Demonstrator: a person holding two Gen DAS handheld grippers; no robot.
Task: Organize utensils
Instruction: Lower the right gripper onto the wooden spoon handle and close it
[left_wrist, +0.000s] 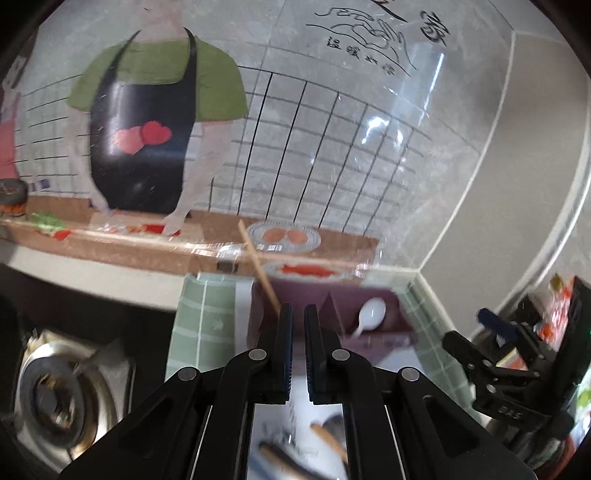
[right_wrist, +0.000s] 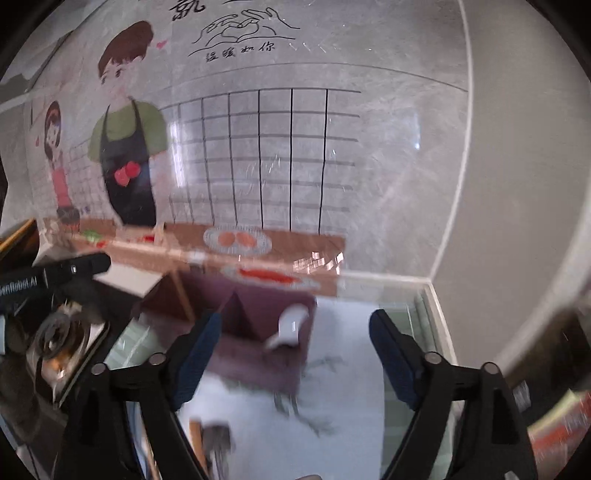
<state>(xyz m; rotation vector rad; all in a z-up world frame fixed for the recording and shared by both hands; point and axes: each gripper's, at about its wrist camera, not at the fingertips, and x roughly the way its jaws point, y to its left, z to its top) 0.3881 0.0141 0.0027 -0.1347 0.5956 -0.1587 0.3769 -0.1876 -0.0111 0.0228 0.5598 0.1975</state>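
A purple divided organizer box (left_wrist: 373, 334) stands against the wall. A wooden chopstick (left_wrist: 258, 266) leans in its left compartment, and its lower end is hidden behind my left finger. A white spoon (left_wrist: 371, 314) lies in the right compartment. My left gripper (left_wrist: 299, 310) hovers just before the box, shut, with nothing seen in the thin gap. My right gripper (right_wrist: 295, 321) stands wide open in front of the box (right_wrist: 258, 365), the spoon (right_wrist: 291, 325) beyond its fingers and untouched. The right gripper (left_wrist: 476, 332) also shows at the right of the left wrist view.
Several wooden-handled utensils (left_wrist: 325, 439) lie blurred on the white marbled counter below the grippers. A steel gas burner (left_wrist: 55, 398) sits to the left, and bottles and packets (left_wrist: 554, 314) stand at the right. A green tiled mat (left_wrist: 207, 325) borders the counter.
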